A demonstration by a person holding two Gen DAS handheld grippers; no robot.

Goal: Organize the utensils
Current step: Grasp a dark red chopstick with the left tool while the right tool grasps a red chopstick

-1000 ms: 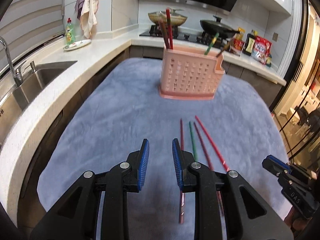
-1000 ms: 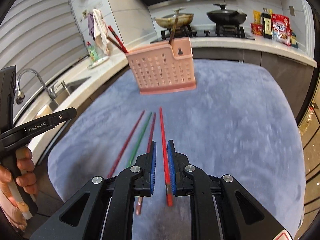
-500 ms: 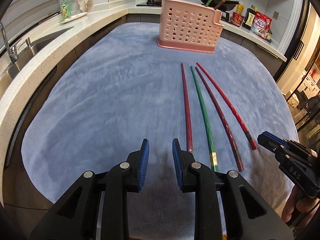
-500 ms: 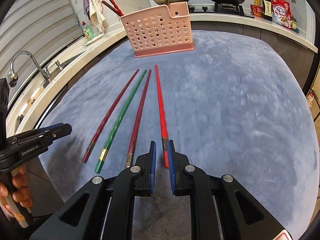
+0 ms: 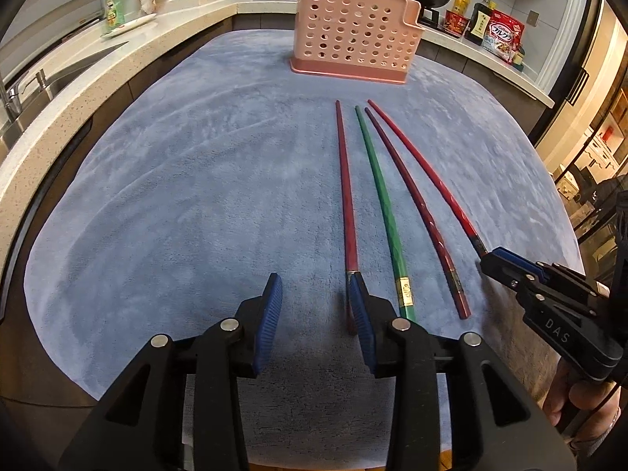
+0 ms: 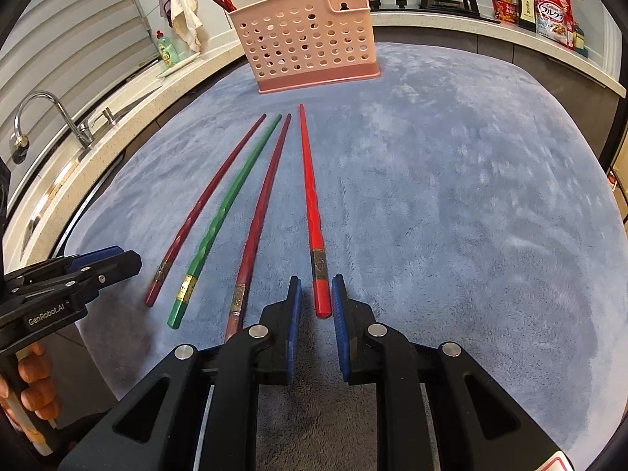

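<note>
Between my right gripper's (image 6: 317,306) parting, untouching jaws: the bright red chopstick's (image 6: 310,192) end.
Left gripper (image 5: 316,300) opening, empty, dark red chopstick (image 5: 347,212) beside its right pad; pink basket (image 5: 355,35) ahead, unobstructed.

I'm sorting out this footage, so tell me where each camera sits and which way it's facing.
Left wrist: sits on the left gripper, jaws opening, looking down the blue cloth toward the pink basket; the right gripper shows at right.
Right wrist: sits on the right gripper, jaws opening around the bright red chopstick; the left gripper shows at left.
Shared: basket, four chopsticks, cloth.
</note>
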